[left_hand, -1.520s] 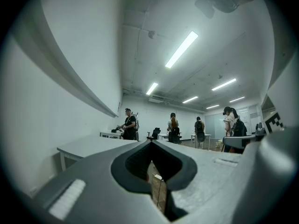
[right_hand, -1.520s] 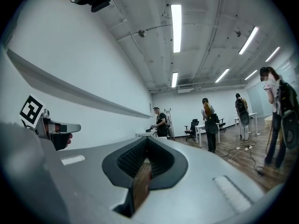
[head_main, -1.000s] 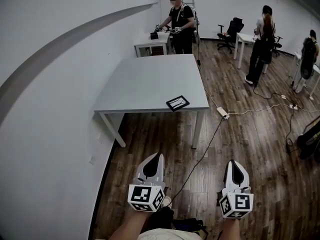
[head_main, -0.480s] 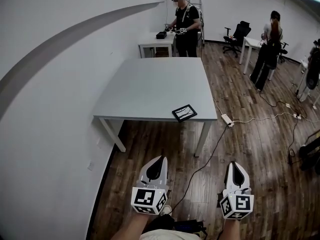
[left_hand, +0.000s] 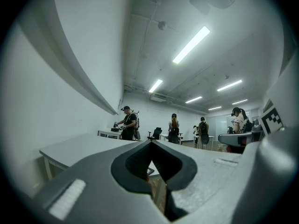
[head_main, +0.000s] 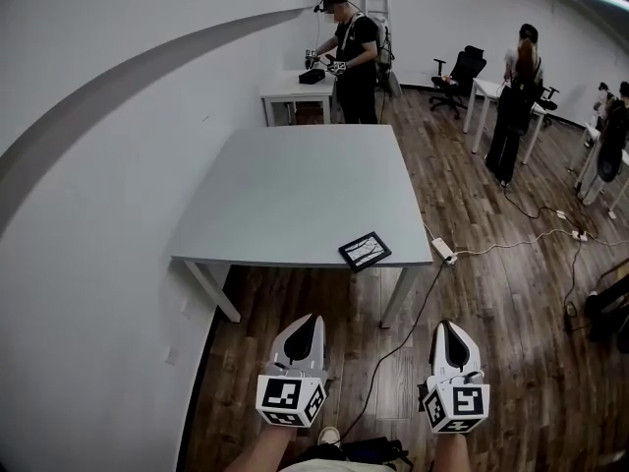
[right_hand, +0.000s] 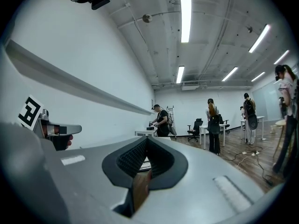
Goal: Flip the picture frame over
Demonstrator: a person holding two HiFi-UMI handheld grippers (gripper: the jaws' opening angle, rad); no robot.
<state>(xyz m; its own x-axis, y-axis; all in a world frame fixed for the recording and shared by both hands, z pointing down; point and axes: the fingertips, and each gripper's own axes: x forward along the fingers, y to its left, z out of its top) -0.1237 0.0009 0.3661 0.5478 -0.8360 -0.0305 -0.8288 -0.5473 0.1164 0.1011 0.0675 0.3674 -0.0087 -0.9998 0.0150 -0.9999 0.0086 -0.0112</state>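
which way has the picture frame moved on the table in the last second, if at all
No. The picture frame lies in the same spot, by the front edge of the table near its right corner; only the camera shifted.

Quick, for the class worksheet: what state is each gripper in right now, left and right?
Left gripper: closed, holding nothing.
Right gripper: closed, holding nothing.

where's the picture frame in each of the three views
Head view: the picture frame lies flat near the grey table's front right corner.
Left gripper view: only a sliver of it shows, low centre, through the opening between the jaws.
Right gripper view: a pale sliver shows, low centre, through the same kind of opening.
Shared landmark: the person in black at the far small table.
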